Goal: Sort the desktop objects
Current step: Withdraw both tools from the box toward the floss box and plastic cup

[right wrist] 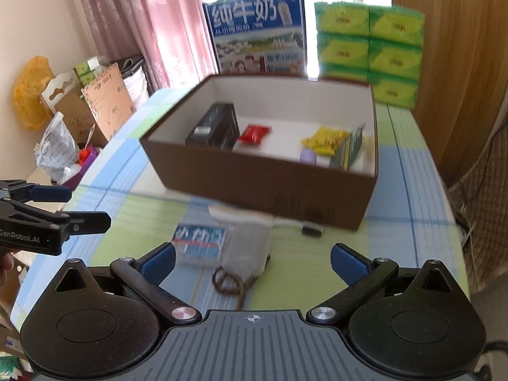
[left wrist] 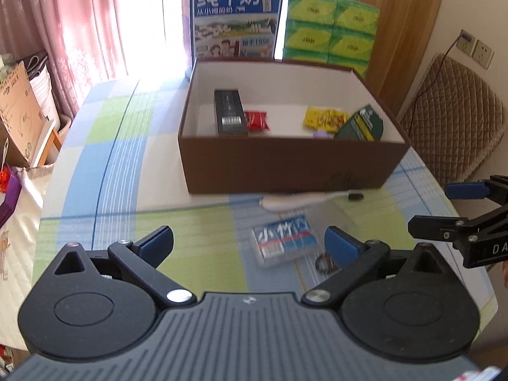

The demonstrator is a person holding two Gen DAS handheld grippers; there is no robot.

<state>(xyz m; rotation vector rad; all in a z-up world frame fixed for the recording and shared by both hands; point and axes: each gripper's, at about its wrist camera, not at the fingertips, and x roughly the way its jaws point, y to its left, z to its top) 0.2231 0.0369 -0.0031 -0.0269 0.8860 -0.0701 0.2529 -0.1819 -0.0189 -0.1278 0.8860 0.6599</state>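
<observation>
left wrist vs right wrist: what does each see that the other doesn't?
Only left wrist: wall sockets and a quilted chair.
Only right wrist: a grey drawstring pouch, an orange bag and floor clutter.
Both: brown box, black box inside it, red packet, yellow packet, clear plastic case, toothbrush, milk carton, green tissue packs.

Bright daylight floods through the window (left wrist: 149, 16) beside pink curtains (left wrist: 63, 25); a wooden panel (left wrist: 397, 16) and cream wall with sockets (left wrist: 476, 47) stand right, above a quilted brown chair (left wrist: 451, 114), and cardboard clutter (right wrist: 104, 104) sits left
</observation>
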